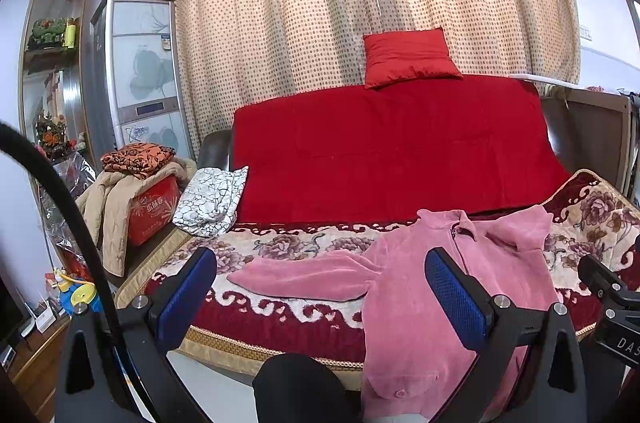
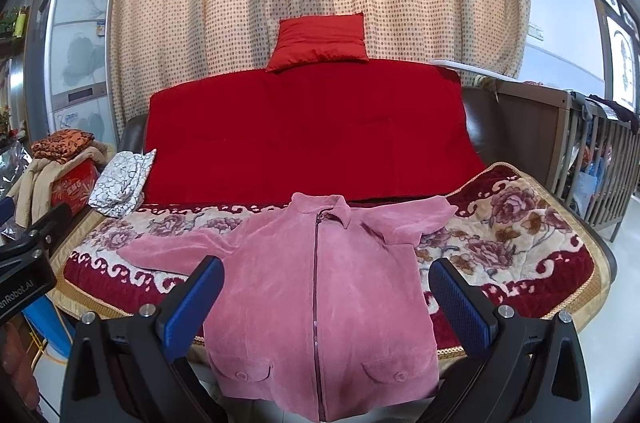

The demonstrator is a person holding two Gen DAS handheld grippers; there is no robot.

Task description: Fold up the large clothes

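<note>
A pink zip-up fleece jacket (image 2: 320, 283) lies face up on the sofa seat, collar toward the backrest, hem hanging over the front edge. Its left sleeve (image 1: 304, 275) stretches out sideways; the other sleeve (image 2: 416, 219) is bent near the collar. The jacket also shows in the left wrist view (image 1: 420, 303). My left gripper (image 1: 320, 287) is open and empty, hovering in front of the seat over the left sleeve. My right gripper (image 2: 326, 291) is open and empty, hovering over the jacket's middle.
The sofa has a floral red blanket (image 2: 520, 247) on the seat, a red cover (image 2: 304, 131) on the backrest and a red cushion (image 2: 320, 39) on top. A white patterned cloth (image 1: 212, 199) and piled clothes on a red box (image 1: 148, 207) sit left. A wooden crib (image 2: 600, 151) stands right.
</note>
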